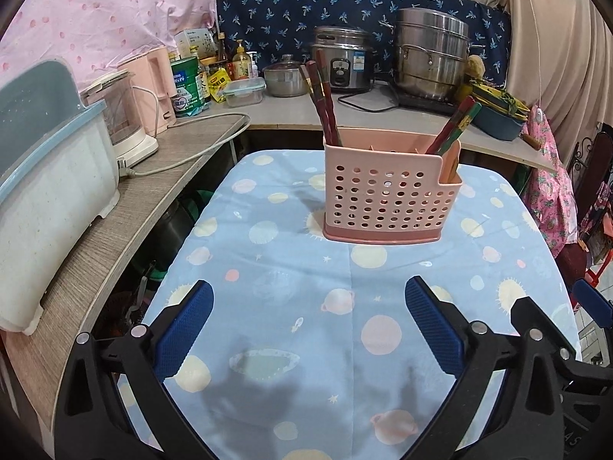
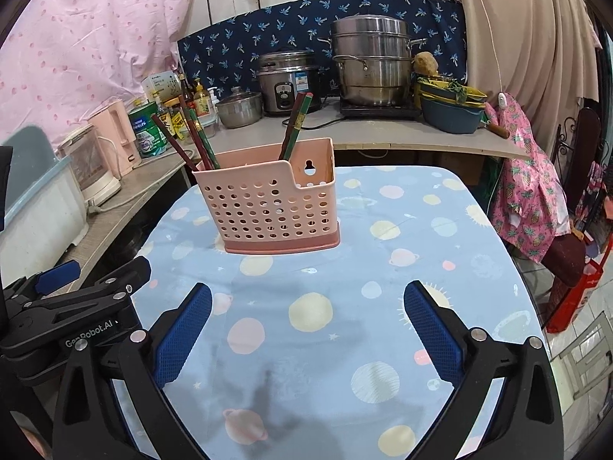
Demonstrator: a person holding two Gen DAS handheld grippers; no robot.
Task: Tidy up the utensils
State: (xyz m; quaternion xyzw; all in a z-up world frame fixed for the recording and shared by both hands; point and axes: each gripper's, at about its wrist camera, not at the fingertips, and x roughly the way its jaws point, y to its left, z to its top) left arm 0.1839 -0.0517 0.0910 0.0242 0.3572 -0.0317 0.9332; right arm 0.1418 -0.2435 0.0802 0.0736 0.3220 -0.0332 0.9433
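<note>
Pink perforated plastic utensil caddy is standing on the table | red-green chopsticks are leaning inside it | I'm hovering left gripper and right gripper near it, both spread apart, empty

Matt pink plastic caddy; printed cloth tablecloth; glossy steel steamer pot.

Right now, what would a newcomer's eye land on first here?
The pink perforated caddy standing mid-table on the planet-print cloth, chopsticks leaning out of its left and right ends. Behind it, stacked steel steamer pots sit on the counter. Both grippers' blue fingers are spread, empty.
</note>
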